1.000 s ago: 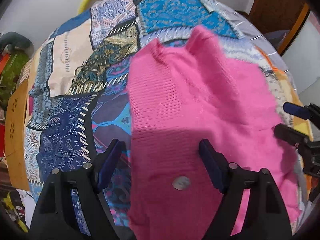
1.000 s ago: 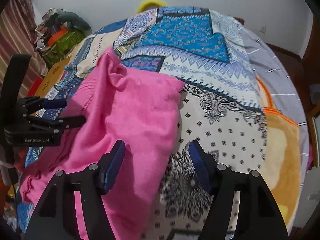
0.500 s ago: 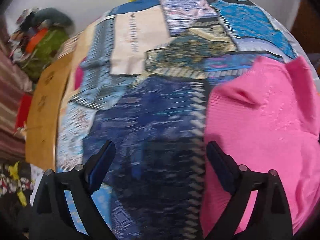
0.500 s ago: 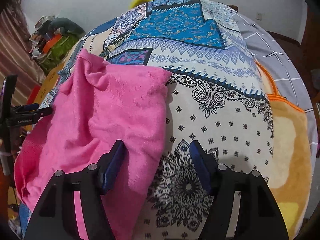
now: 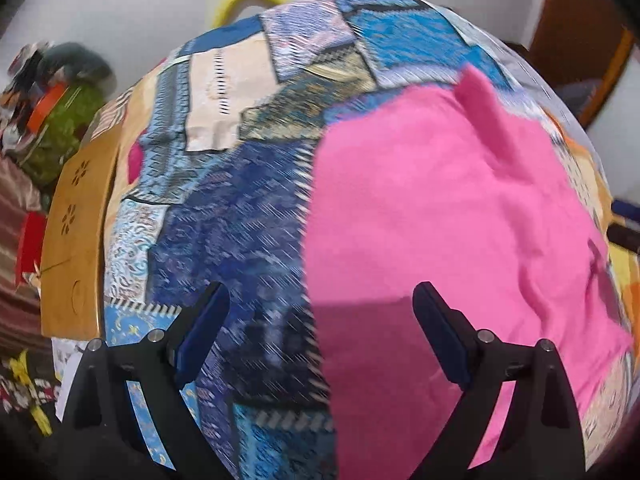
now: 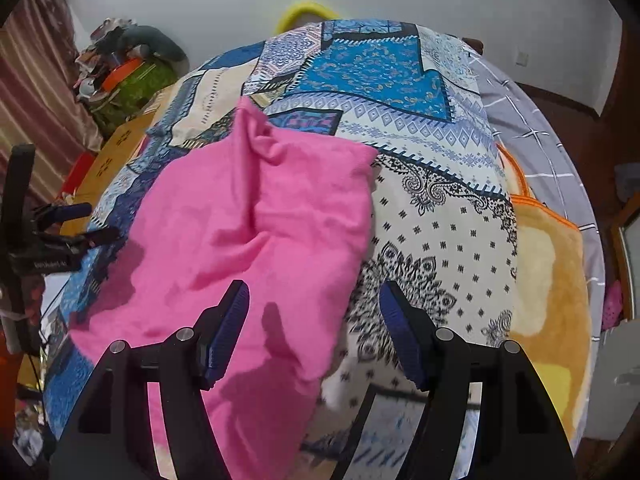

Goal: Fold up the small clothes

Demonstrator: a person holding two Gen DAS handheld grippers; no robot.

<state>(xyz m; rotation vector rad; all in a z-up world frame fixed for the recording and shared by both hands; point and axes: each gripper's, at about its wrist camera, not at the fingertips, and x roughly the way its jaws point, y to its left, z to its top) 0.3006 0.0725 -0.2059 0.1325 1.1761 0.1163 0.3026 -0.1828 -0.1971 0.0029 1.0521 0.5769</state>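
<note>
Pink garment lies on bedspread beneath both parted tongs, ungripped.

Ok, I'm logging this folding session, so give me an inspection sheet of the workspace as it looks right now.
Surface: patchwork bedspread, blue and white prints, covering a bed.
Job's things: pink garment lying rumpled on the bedspread, one edge standing up at the far end; not yet neatly folded.
Clutter: orange blanket at the right edge of the bed; small dark pink item at the left edge.
Grippers: left hand-held gripper open, nothing between its jaws; right hand-held gripper open above the garment's near edge, not gripping.
Cables: nothing seen.
Surroundings: white wall, striped curtain, pile of belongings in the corner, yellow hoop behind the bed.
</note>
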